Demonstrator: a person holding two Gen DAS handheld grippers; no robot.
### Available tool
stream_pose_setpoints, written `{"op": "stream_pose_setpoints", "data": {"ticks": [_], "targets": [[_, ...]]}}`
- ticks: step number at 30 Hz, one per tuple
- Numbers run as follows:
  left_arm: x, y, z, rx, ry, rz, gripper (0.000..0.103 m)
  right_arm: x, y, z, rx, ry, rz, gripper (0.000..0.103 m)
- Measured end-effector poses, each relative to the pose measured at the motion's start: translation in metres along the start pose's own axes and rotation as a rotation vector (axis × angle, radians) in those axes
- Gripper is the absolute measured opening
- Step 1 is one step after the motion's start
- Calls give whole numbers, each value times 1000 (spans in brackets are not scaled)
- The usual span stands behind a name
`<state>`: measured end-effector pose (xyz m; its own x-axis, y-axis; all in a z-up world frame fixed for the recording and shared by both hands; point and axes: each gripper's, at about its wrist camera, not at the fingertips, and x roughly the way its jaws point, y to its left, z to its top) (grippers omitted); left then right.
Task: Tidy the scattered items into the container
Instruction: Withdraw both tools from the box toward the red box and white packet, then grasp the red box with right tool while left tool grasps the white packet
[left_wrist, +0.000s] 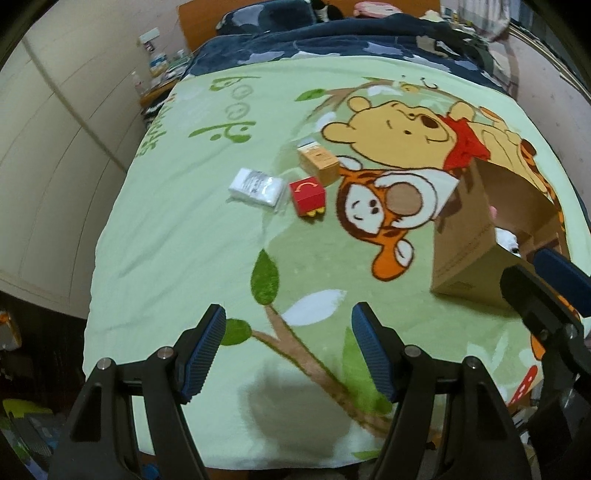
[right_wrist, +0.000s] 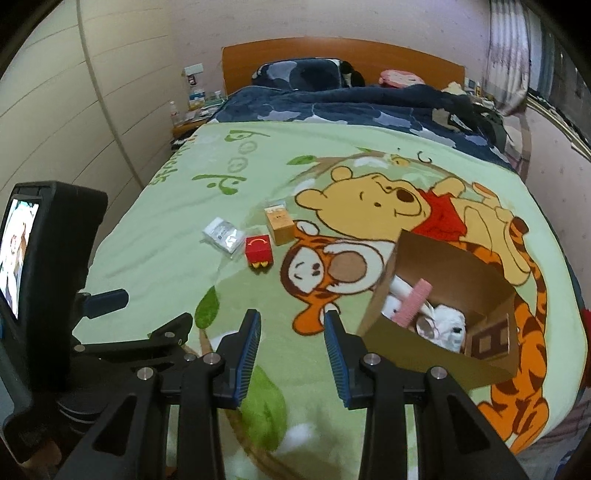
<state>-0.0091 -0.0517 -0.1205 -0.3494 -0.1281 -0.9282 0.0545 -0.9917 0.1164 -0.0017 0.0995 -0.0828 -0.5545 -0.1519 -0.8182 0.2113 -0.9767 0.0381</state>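
Across most of both frames spreads a bed (right_wrist: 332, 92) with a green cartoon blanket (right_wrist: 155, 258), a dark blue quilt (right_wrist: 351, 107) bunched beyond it and a wooden headboard (right_wrist: 343, 55) at the top of the right wrist view. At the upper left of that view a small nightstand (right_wrist: 184, 127) crowded with bottles stands against pale wall panels.

Right of centre in the right wrist view sits an open cardboard box (right_wrist: 391, 273), tilted so its mouth faces the camera. Inside lie a pink comb-like item (right_wrist: 413, 301), a white plush toy (right_wrist: 448, 323), some white pieces I cannot make out, and a small brown carton (right_wrist: 491, 341) at its lower right corner.

Left of the box, well apart from it, three items lie close together on the blanket: a tan carton (right_wrist: 280, 225) at the top, a red toy box (right_wrist: 259, 251) just below it, and a clear packet of white contents (right_wrist: 223, 234) to their left. Bare blanket surrounds them on all sides, and the bed's left edge drops off toward the wall.

At the bottom of the left wrist view the left hand-held gripper (left_wrist: 288, 350) stands spread wide and empty above the blanket. The right hand-held gripper (right_wrist: 291, 354) has a narrower gap, nothing between its pads.
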Motion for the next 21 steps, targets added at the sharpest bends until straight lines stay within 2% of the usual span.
{"op": "stream_pose_setpoints", "data": {"ticks": [6,14,16,18,21], "targets": [[24,27,8,-58,11,24,72,26,15,14,-30,-5,3,36],[81,54,30,-113,34,52,72,77,31,20,-51,-5,-2,36],[95,59,35,-122,30,61,72,95,32,21,-48,5,5,39],[108,65,39,-135,27,64,72,115,34,22,-43,14,16,48],[129,73,42,-159,37,66,72,149,39,23,-69,26,12,50]]}}
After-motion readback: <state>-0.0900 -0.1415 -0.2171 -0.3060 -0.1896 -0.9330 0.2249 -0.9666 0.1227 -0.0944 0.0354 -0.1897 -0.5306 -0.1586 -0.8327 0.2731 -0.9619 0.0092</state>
